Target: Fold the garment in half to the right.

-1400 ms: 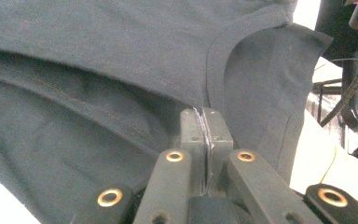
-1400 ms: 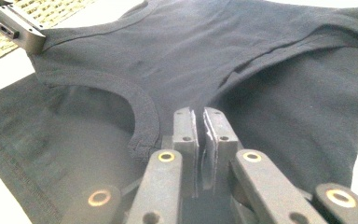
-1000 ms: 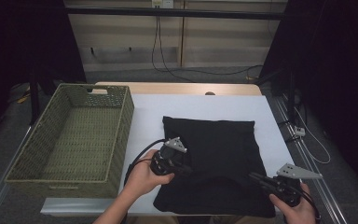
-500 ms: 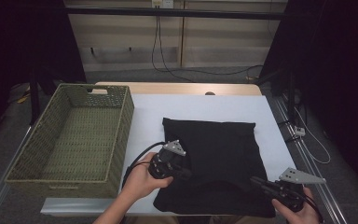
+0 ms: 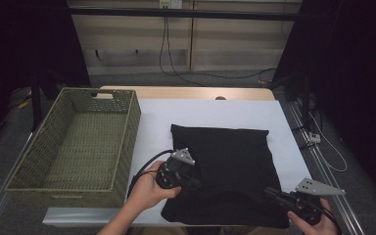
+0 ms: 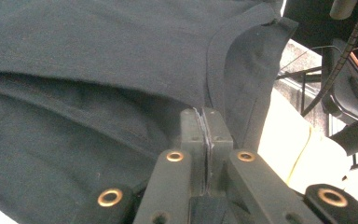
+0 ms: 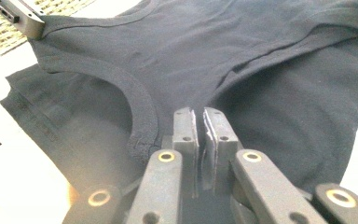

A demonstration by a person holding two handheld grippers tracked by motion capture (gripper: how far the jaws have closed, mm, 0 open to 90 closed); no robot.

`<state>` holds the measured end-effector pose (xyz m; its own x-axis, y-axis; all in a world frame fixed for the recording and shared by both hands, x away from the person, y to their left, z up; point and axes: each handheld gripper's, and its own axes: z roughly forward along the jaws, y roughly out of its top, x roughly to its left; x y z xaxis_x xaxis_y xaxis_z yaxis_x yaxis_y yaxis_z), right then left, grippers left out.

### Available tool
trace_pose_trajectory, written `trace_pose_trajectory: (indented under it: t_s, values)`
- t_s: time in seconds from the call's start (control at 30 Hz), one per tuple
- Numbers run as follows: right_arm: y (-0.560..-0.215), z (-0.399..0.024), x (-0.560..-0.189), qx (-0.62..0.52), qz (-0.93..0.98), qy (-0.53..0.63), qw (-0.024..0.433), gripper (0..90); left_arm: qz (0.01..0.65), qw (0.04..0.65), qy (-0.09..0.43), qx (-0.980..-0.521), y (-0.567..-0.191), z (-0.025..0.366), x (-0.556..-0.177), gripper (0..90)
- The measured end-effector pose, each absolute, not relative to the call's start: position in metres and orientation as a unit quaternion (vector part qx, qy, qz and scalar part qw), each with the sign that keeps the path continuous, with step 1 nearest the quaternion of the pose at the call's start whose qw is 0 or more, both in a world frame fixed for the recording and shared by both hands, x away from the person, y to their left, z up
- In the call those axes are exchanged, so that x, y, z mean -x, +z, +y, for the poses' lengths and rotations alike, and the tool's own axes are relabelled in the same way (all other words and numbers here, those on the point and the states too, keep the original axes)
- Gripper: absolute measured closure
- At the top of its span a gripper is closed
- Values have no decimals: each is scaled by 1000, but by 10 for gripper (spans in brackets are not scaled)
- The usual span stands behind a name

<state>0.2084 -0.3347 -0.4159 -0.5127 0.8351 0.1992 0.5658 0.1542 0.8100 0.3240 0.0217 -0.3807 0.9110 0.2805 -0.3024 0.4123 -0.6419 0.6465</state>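
Note:
A black garment [image 5: 225,152] lies flat on the white table [image 5: 200,112]. My left gripper [image 5: 195,183] is at the garment's front left part, shut on the cloth. In the left gripper view the jaws [image 6: 205,119] pinch a fold of the black garment [image 6: 98,56] beside a hemmed edge. My right gripper [image 5: 270,192] is at the front right corner, also shut on the cloth. In the right gripper view the jaws [image 7: 200,119] hold the black garment [image 7: 270,65] next to a curved neckline hem [image 7: 142,102], and the left gripper's tip [image 7: 16,17] shows at the top left.
A green woven basket [image 5: 129,122] stands on the table's left, with nothing in it. Cables hang at the back wall and a small device [image 5: 315,138] lies off the right edge. Bare white table surrounds the garment at the back and right.
My right gripper has drifted slightly to the right and toward the front edge, still holding the cloth. The left gripper has stayed put.

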Motion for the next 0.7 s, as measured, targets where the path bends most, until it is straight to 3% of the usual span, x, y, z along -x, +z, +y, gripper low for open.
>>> trace_pose_trajectory:
  t_s: [0.57,0.6,0.63,0.67,0.7]
  values:
    - [-412,-329,-172,-438,770,449,117,838,153,360,-121,-912,-383,32,-288,870]
    - [-413,-330,-171,-438,771,446,120,788,154,358,-115,-914,-385,32,-290,792]
    - [-414,-330,-172,-440,772,440,127,665,161,358,-108,-913,-387,33,-293,625]
    - [-415,-331,-175,-445,770,438,132,537,177,361,-97,-910,-389,34,-299,535]
    - [-416,-332,-180,-458,764,434,137,501,177,361,-97,-910,-389,34,-299,463]
